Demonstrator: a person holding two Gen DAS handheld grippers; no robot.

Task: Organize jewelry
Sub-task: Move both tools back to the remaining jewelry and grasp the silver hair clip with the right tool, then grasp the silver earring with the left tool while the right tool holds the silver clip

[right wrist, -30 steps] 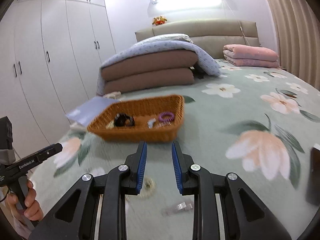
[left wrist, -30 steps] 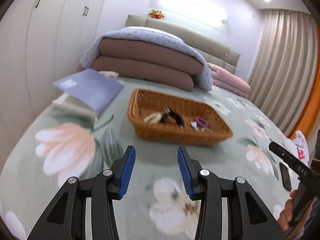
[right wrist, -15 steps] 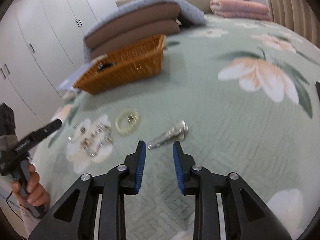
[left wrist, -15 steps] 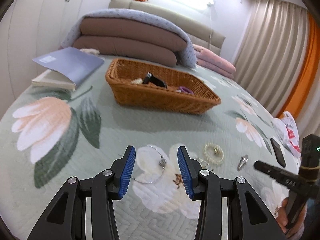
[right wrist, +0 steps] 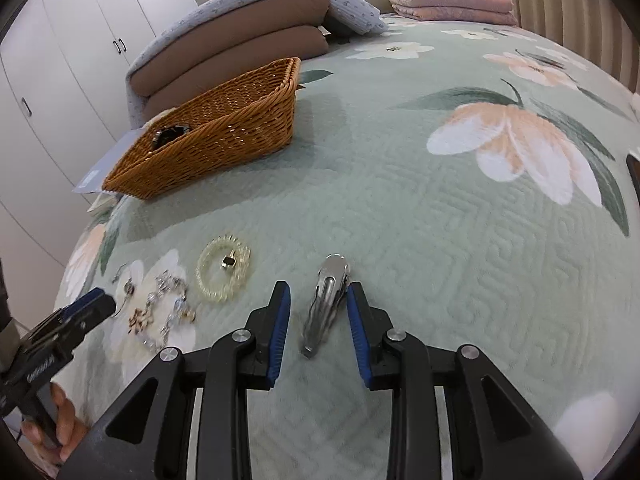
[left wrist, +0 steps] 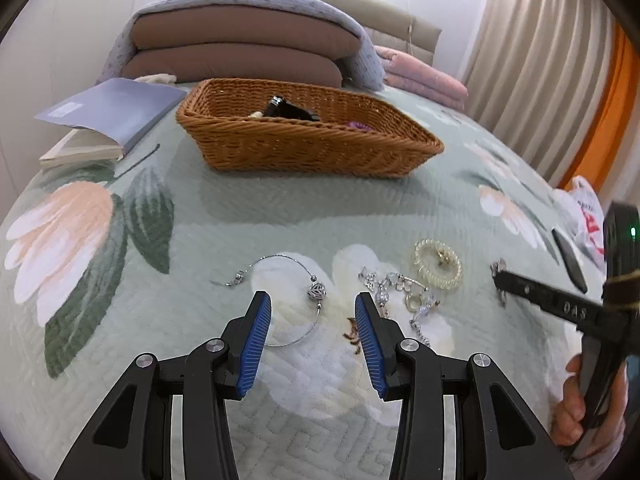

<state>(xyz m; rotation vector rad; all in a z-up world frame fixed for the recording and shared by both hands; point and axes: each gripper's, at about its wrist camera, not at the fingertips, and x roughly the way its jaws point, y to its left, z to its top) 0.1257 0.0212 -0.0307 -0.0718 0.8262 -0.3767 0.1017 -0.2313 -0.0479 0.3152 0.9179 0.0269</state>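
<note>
Loose jewelry lies on the floral bedspread. A thin silver bangle [left wrist: 280,292] with a round charm lies between the open jaws of my left gripper [left wrist: 313,312]. A crystal chain [left wrist: 400,292] and a pale bead bracelet [left wrist: 438,264] lie just right of it; the bead bracelet also shows in the right wrist view [right wrist: 224,268]. A silver hair clip [right wrist: 326,300] lies between the open jaws of my right gripper [right wrist: 319,304], untouched. A wicker basket [left wrist: 304,148] farther back holds a black piece and a purple piece.
An open book [left wrist: 104,120] lies left of the basket. Folded quilts [left wrist: 248,48] and pink pillows [left wrist: 424,80] are stacked at the headboard. A dark phone [left wrist: 568,260] and a plastic bag [left wrist: 584,216] lie at the right edge of the bed.
Both grippers have dropped lower and closer to the bedspread. The right gripper has opened wider and now straddles the hair clip. The left gripper now straddles the silver bangle.
</note>
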